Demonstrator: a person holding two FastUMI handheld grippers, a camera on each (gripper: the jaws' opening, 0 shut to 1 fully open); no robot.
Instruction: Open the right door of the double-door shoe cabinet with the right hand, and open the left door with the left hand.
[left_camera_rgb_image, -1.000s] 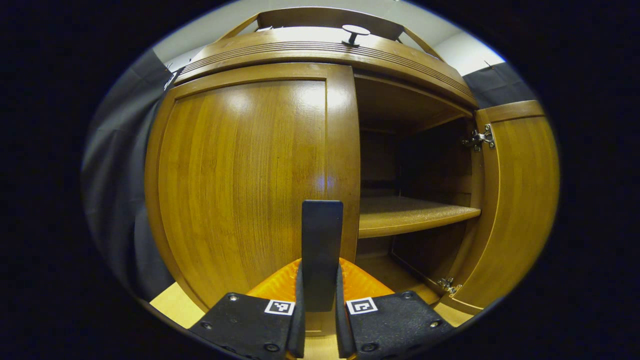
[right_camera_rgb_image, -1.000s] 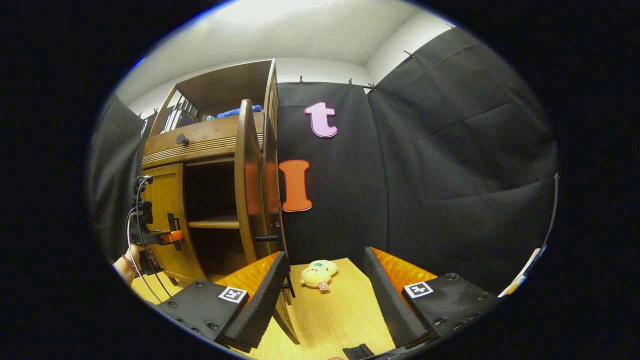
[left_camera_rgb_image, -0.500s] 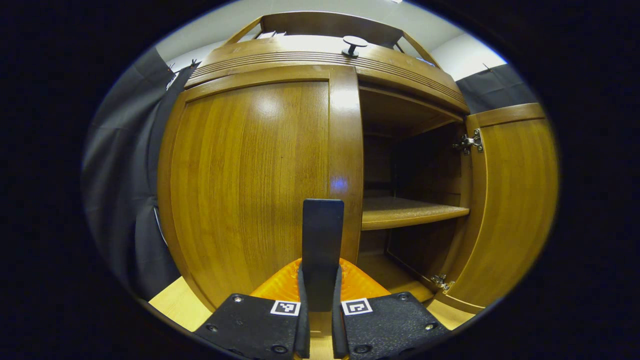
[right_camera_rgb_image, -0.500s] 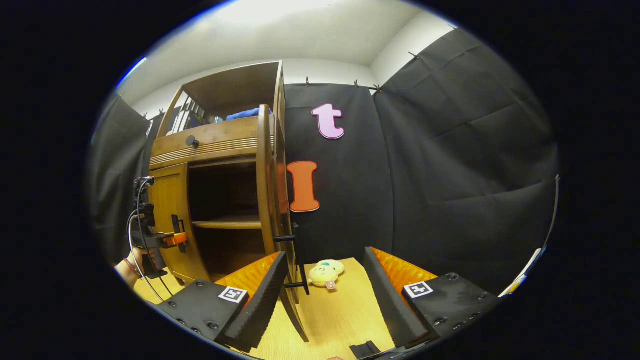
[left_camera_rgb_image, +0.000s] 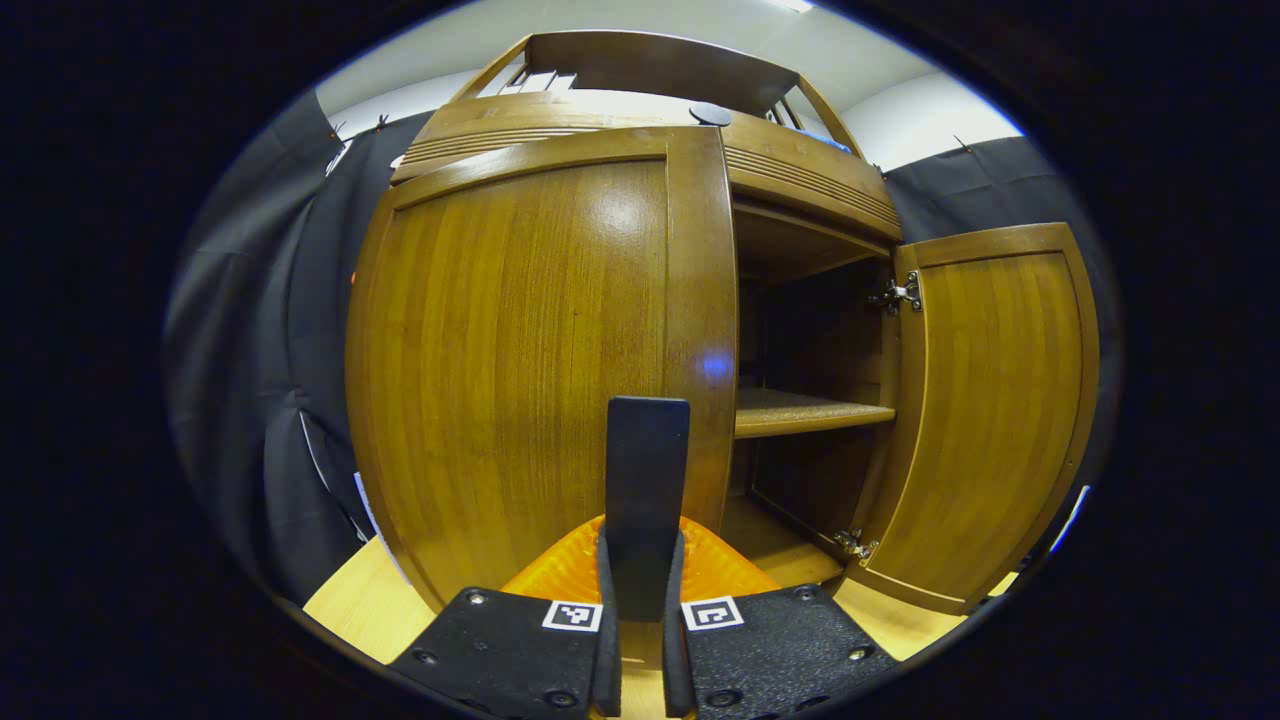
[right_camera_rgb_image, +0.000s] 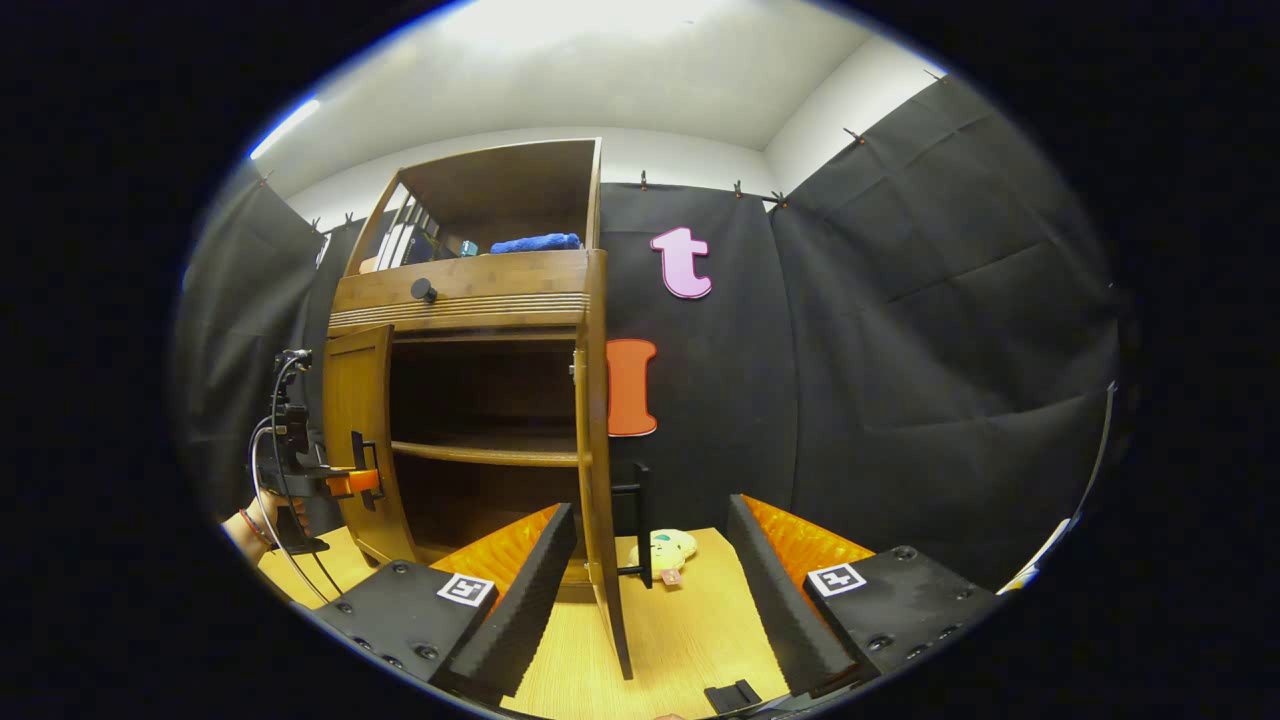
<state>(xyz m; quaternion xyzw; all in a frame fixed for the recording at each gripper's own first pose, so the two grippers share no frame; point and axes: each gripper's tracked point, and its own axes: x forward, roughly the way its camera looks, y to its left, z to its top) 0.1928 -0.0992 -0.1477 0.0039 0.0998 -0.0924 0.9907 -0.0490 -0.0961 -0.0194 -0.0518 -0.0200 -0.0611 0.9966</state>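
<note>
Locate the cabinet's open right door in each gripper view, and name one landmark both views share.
Left gripper view: the right door stands swung open at the right side, inner face and hinges showing.
Right gripper view: the right door stands near centre, seen almost edge-on, between the open fingers.
Shared landmark: the inner shelf, left of the door in both.

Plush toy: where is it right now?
Right gripper view: the plush toy lies on the wooden floor against the black cloth wall, just right of the open right door, partly behind its handle.
</note>
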